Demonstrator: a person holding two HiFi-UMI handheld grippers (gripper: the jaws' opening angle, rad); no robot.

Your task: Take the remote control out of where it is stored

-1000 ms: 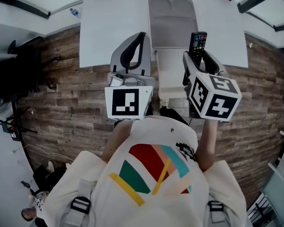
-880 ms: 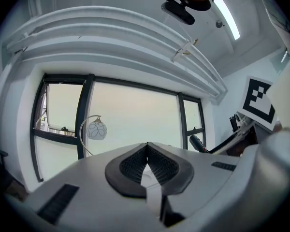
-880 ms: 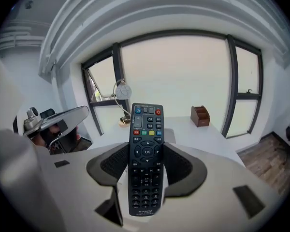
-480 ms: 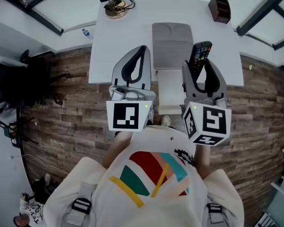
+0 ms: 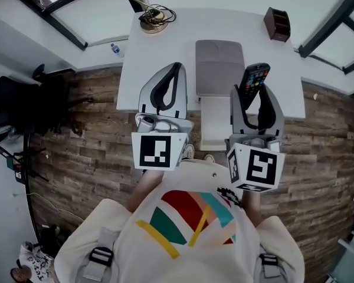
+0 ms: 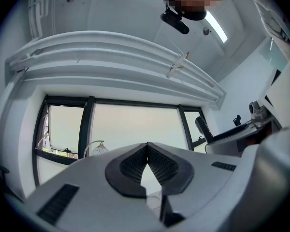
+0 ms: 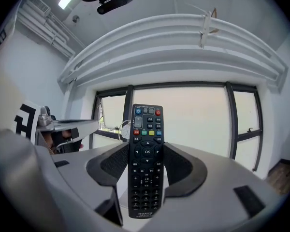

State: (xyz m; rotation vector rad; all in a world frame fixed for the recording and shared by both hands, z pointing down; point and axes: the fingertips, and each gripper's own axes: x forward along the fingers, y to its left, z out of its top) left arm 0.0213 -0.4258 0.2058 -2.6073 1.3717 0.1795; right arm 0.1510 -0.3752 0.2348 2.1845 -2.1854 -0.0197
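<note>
The black remote control stands upright between the pads of my right gripper, which is shut on its lower half. In the right gripper view the remote faces the camera with its buttons, and its top sticks out above the right gripper. My left gripper is held up beside it at the same height. Seen from the left gripper view, the left gripper is shut, its tips meet and nothing is between them. Both grippers point upward, toward a window and ceiling.
Below stands a white table with a grey pad, a small brown box at the far right and a lamp base with cable at the far left. A white drawer-like box juts out from its near edge. A black chair stands at left.
The head view has shifted, so the table sits lower in the picture. The right gripper has swung more upright and nearer the body with the remote still in it. The left gripper has barely moved.
</note>
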